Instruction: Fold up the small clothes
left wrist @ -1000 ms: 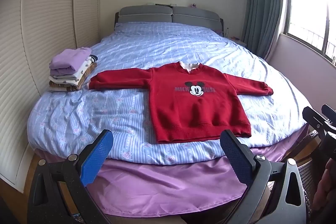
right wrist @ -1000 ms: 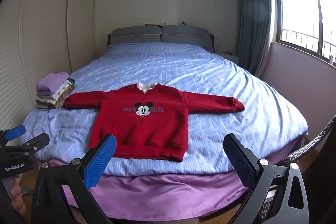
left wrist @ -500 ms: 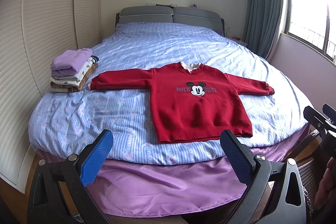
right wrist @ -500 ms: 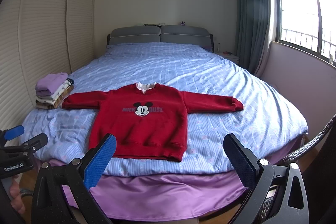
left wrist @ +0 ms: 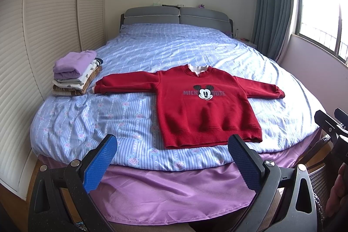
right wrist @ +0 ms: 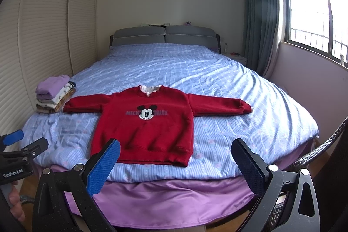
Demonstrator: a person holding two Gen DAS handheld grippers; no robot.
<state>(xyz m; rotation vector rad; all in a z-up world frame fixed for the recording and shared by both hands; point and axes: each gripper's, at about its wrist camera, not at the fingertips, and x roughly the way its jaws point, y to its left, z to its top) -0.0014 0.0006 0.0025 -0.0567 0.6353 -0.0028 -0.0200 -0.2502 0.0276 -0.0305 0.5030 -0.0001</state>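
Observation:
A small red sweatshirt (left wrist: pixel 202 101) with a Mickey Mouse print lies flat, face up, sleeves spread, near the foot of the bed; it also shows in the right wrist view (right wrist: pixel 148 123). My left gripper (left wrist: pixel 171 147) is open and empty, held off the foot of the bed, short of the sweatshirt's hem. My right gripper (right wrist: pixel 175 149) is open and empty, also off the foot of the bed, to the right of the left one. The right gripper's body shows at the left view's right edge (left wrist: pixel 330 127); the left gripper's body shows at the right view's left edge (right wrist: pixel 19 153).
A stack of folded clothes (left wrist: pixel 76 73) with a purple piece on top sits at the bed's left edge, also in the right wrist view (right wrist: pixel 54 97). The blue floral bedspread (left wrist: pixel 174 53) covers the bed over a purple skirt (left wrist: pixel 174 188). A wicker chair (right wrist: pixel 322 151) stands at the right.
Both views have shifted only slightly; the sweatshirt sits a little lower in the left view. Both grippers stay open and the sweatshirt has not moved.

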